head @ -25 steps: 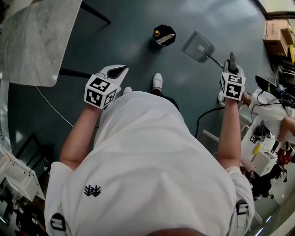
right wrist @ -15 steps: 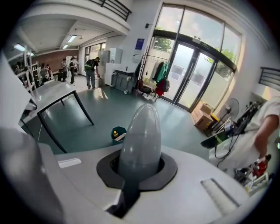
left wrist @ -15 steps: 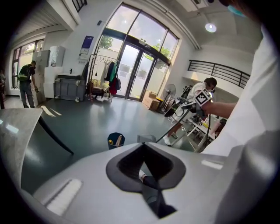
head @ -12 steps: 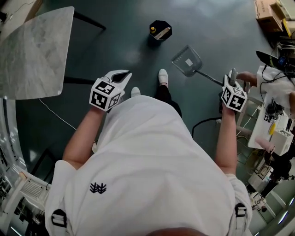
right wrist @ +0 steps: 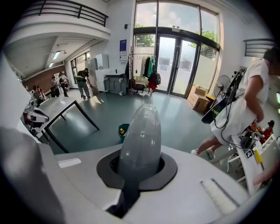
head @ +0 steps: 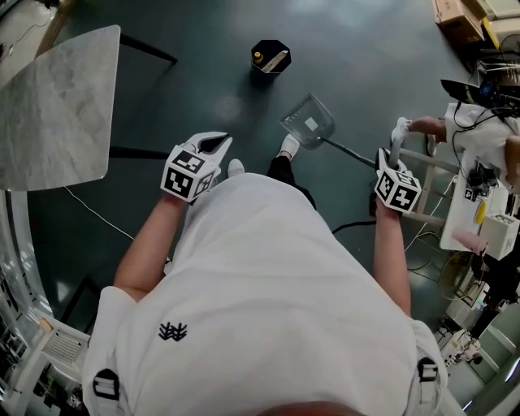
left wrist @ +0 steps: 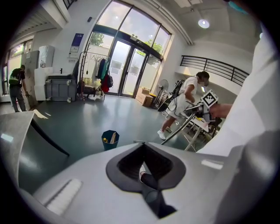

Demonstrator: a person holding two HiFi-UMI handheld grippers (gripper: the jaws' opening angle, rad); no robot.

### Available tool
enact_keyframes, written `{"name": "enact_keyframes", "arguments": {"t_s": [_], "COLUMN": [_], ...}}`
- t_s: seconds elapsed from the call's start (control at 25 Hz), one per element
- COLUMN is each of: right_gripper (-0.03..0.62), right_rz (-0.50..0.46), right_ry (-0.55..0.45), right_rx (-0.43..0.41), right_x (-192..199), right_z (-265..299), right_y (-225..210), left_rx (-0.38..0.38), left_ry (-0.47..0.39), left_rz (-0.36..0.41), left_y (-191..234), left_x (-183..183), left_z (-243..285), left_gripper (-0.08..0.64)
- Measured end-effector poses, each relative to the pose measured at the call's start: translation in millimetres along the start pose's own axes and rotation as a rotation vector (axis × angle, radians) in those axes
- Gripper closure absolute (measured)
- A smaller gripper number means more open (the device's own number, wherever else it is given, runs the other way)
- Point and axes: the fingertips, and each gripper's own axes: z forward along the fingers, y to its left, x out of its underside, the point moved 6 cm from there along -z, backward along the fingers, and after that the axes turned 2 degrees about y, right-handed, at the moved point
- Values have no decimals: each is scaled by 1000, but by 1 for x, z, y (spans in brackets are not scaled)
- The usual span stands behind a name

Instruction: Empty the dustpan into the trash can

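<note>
A small dark trash can [head: 270, 58] with a yellow item and a card inside stands on the dark floor ahead; it also shows as a trash can [left wrist: 110, 139] and a trash can [right wrist: 124, 130] in the two gripper views. The clear grey dustpan [head: 309, 122] hangs above the floor just right of my shoes. Its long handle runs back into my right gripper [head: 383, 162], which is shut on it. In the right gripper view the grey handle grip [right wrist: 140, 135] fills the jaws of the right gripper [right wrist: 140, 151]. My left gripper [head: 213, 146] is shut and empty, held at my left side; the left gripper [left wrist: 142, 146] points toward the can.
A marble-topped table [head: 49, 97] on black legs stands at the left. A person [head: 479, 138] and a white bench with gear crowd the right edge. Cardboard boxes [head: 455, 12] sit at the top right. A black cable [head: 349, 223] lies on the floor by my right side.
The dustpan has swung left and back toward my feet, closer in line with the trash can. My right gripper has dropped lower with the handle. The left gripper has hardly moved.
</note>
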Motion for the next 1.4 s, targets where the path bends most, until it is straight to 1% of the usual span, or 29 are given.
{"name": "enact_keyframes", "arguments": {"t_s": [0.2,0.44,0.64,1.16,1.4], "right_gripper": [589,589,589,589,589], "right_rz": [19,9,23,7,0], "right_ry": [4,4,0,-8,-9], "right_rx": [-18,-44,-55,-49,-47], "right_x": [6,7,5,-4,-12], "right_z": [3,3,2,5,11], "right_y": [4,12,13,18,21], "left_rx": [3,-3,-3,5,1], "left_ry": [9,25,29,40,26], "left_rz": [18,18,25,9,-1], "left_y": [-7,-5,-4,3,12], "left_x": [1,7,7,14,13], "left_z": [4,3,4,5,3], "left_gripper": [505,505,503,503,504]}}
